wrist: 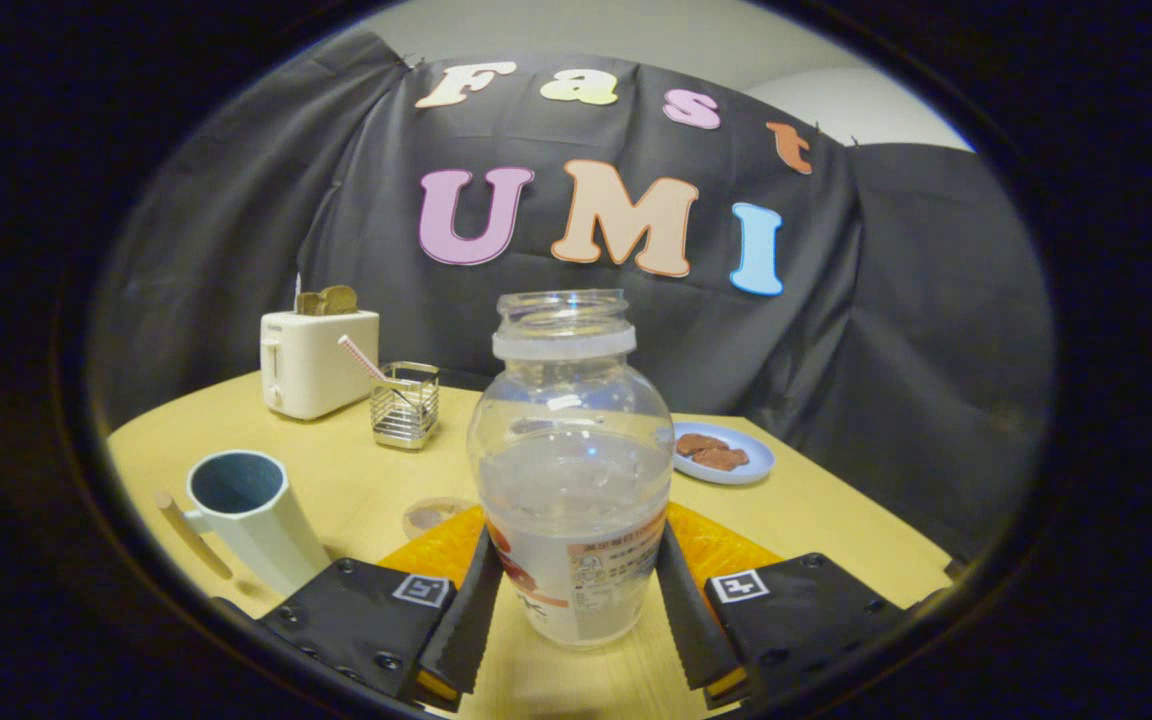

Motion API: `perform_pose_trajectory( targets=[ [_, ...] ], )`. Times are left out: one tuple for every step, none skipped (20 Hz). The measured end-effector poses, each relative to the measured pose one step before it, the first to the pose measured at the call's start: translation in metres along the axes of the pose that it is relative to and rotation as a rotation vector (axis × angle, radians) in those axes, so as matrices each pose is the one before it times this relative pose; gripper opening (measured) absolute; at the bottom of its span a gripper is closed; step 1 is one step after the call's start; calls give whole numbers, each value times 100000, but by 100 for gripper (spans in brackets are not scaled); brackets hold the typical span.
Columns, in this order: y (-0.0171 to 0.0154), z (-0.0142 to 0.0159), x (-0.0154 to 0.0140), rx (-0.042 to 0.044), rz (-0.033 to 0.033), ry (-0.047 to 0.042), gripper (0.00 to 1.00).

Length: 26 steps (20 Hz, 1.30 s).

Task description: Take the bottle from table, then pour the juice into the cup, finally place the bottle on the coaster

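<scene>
A clear plastic bottle (570, 470) with no cap stands upright between my gripper's (576, 610) two fingers, which press on its labelled lower part from both sides. Its base hangs a little above the wooden table (836, 530). To the left of the fingers stands a pale faceted cup (251, 515) with a handle and a dark inside. A round coaster (431, 516) lies on the table just behind the left finger, between the cup and the bottle. An orange mat (716, 548) shows behind the bottle.
A white toaster (316, 360) with bread slices stands at the back left. Next to it is a wire holder (404, 403) with a striped straw. A pale blue plate (726, 453) with brown pieces lies beyond the bottle on the right.
</scene>
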<state>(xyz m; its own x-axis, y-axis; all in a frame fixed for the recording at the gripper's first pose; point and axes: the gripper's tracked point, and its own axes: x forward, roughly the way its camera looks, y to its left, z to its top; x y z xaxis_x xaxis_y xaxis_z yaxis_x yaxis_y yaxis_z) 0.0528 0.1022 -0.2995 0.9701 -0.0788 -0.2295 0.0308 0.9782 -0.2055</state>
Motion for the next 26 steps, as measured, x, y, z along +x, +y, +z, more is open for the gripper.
perform_pose_trajectory(
  targets=[
    [-309,372,-161,-4178,-2061,-719,79],
    [-246,347,-194,-4533,-2050,-824,79],
    [-208,402,-119,-4877,-1575,-928,79],
    [-98,323,-154,-5294,-1321,-837,79],
    [-41,383,-141,-5528,-1541,-708,79],
    [-123,360,-55,-5670,-1485,-911,79],
    [19,420,-192,-5833,-1209,-1161,79],
    [-117,360,-273,-5485,-1491,-1443,79],
    [-31,618,-27,-5330,-1409,-1972,79],
    [-78,660,-744,-4492,-984,-1470,79],
    [110,403,306,-3954,-843,-1152,79],
    [61,265,299,-3225,-609,-1070,79],
    [152,318,-28,-2971,-443,-598,79],
    [68,305,113,-2871,-559,-796,79],
    [24,419,-82,-3212,-797,-1114,79],
    [-18,474,-94,-3789,-1083,-1267,79],
    [-128,416,-197,-4170,-1817,-930,79],
    [-291,153,-144,-4104,-1981,-936,79],
    [-45,356,-84,-3846,-1226,-953,79],
    [134,249,186,-3326,-383,-560,79],
    [170,105,61,-2817,413,-104,79],
    [182,-14,56,-2521,533,-68,79],
    [117,77,-63,-2414,382,-104,79],
    [49,92,-82,-2404,210,-177,79],
    [-61,136,-184,-2590,-81,-267,79],
    [66,212,39,-2579,-114,-626,79]
  ],
)
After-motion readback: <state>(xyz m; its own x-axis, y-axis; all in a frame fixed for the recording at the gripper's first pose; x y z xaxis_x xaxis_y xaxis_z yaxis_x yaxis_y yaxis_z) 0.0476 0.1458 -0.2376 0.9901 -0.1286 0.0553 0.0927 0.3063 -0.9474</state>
